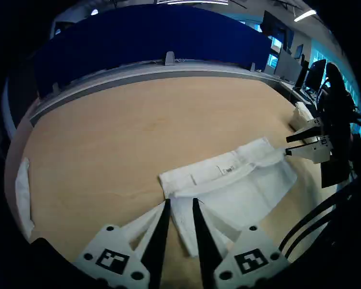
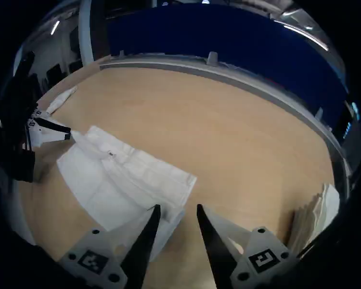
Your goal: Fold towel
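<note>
A white towel point(image 1: 228, 185) lies partly folded on the wooden table point(image 1: 132, 125), with a doubled band along its far edge. My left gripper point(image 1: 180, 201) stands at one near corner; its fingers are a narrow gap apart, and the towel's edge lies flat between them. My right gripper point(image 2: 177, 208) is open over the opposite corner of the towel point(image 2: 122, 178), its left finger above the cloth. In the left gripper view the right gripper point(image 1: 287, 146) shows at the towel's far right corner. In the right gripper view the left gripper point(image 2: 68, 133) shows at the far left corner.
A blue partition point(image 1: 151, 38) with a grey rail backs the table. A folded white cloth point(image 1: 22, 190) lies at the table's left edge. More stacked white cloths point(image 2: 320, 209) sit at the right edge. Dark chairs and monitors point(image 1: 320, 72) stand beyond the table.
</note>
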`<state>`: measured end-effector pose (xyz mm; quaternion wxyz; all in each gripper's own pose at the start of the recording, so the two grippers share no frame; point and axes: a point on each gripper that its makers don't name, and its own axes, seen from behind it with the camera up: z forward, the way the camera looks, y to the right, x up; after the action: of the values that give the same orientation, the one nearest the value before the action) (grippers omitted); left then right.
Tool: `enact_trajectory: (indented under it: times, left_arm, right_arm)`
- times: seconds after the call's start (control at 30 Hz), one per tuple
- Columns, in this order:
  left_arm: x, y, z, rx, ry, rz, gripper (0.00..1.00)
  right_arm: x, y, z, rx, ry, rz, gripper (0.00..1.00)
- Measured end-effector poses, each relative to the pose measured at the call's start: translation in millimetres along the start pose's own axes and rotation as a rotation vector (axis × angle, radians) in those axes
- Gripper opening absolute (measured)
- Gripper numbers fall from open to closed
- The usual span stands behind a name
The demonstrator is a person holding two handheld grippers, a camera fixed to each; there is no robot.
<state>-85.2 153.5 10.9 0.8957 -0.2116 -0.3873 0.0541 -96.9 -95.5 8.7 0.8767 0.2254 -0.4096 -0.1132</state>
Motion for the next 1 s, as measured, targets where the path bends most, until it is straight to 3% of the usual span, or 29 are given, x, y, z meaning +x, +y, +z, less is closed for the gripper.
enact_trajectory:
  times: [0.17,0.23,0.57,1.0]
  left_arm:
    - [1.7,-2.4,-6.1,0.014,0.006,0.030,0.78]
    - [1.6,-3.3,-9.2,0.018,0.010,0.034,0.84]
    - [-3.6,-6.4,-33.5,0.041,0.033,0.004,0.87]
    - [-36.5,-10.2,-86.4,0.106,0.028,-0.040,0.87]
  right_arm:
    - [6.7,4.8,-4.9,-0.026,0.037,0.003,0.88]
    - [9.1,6.0,-7.9,-0.033,0.050,0.006,0.93]
    - [11.0,-1.1,-29.5,-0.037,0.089,0.003,0.99]
    - [-17.8,-22.3,-57.4,-0.020,0.068,-0.030,0.99]
